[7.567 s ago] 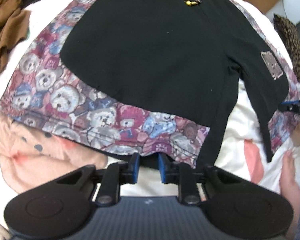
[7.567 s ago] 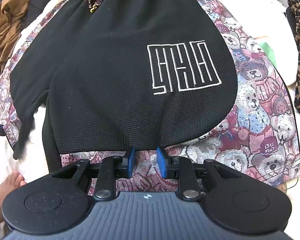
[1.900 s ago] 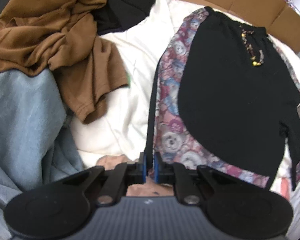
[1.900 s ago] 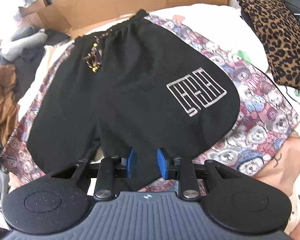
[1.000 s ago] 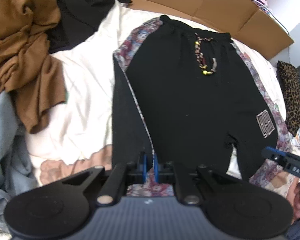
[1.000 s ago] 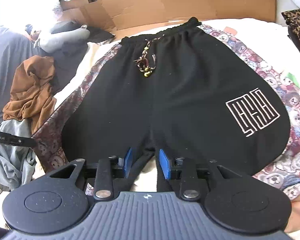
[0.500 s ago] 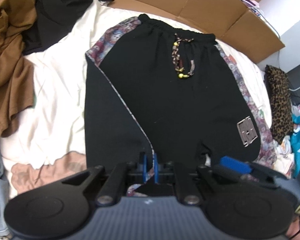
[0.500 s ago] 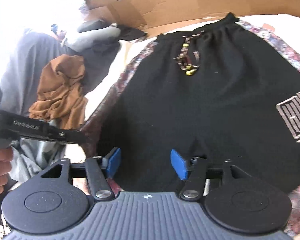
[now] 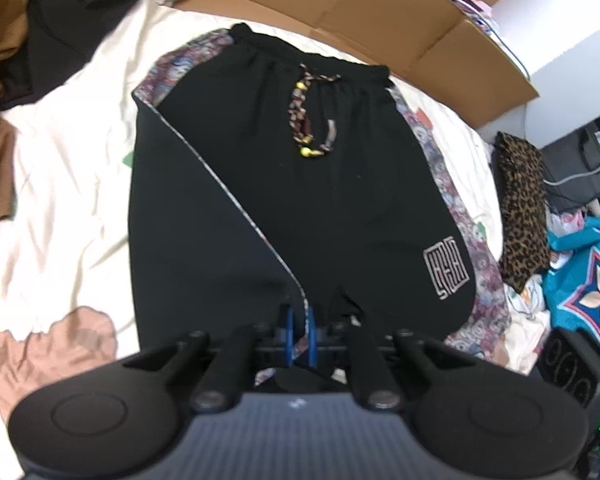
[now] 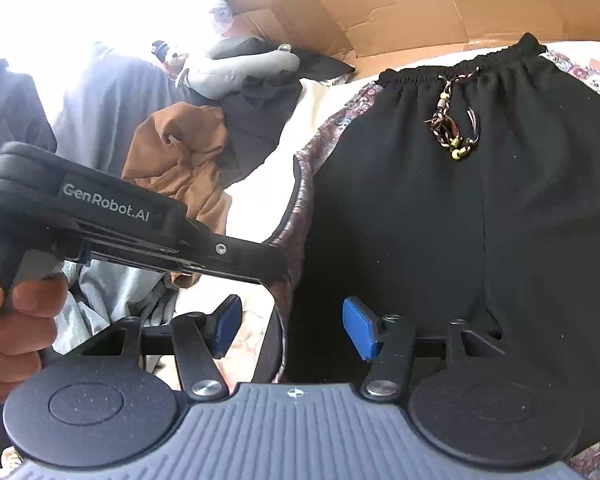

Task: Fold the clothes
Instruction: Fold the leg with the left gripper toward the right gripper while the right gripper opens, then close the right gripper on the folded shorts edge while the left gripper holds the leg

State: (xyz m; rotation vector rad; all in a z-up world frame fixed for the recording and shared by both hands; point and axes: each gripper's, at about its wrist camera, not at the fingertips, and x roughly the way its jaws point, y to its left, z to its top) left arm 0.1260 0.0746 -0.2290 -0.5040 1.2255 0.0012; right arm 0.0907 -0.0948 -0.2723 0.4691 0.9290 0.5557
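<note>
Shorts (image 9: 340, 184), black with bear-print side panels, lie flat on the cream bedsheet (image 9: 60, 184), waistband at the far side by the cardboard (image 9: 380, 12), drawstring (image 9: 308, 120) at centre. The left leg is turned over toward the middle, its printed hem edge running as a diagonal from the far left of the waistband down to your near tool.

Left gripper (image 9: 299, 322): clenched on the hem corner of that folded leg (the cloth sits pinched between the blue pads). Right gripper (image 10: 290, 326): jaws apart, having just narrowed a little; the folded edge of the shorts runs between the pads, but they do not press on it.

Judgement: the lengthwise fold is part done, with the left leg not yet laid over the right.

To complete the step well:
- Carry the pinched corner across toward the embroidered logo (image 9: 446, 266) and match hem to hem.
- Keep the corner low, so the panel lays down without trapping air or dragging the lower layer.
- Close the right tool only if the near edge needs steadying; otherwise clear it from the path (the two tools are crowded at the near edge).
- Let go once the side seams line up, then smooth the crease.

Brown garment (image 10: 180, 152) and other clothes at the far left stand well apart.
</note>
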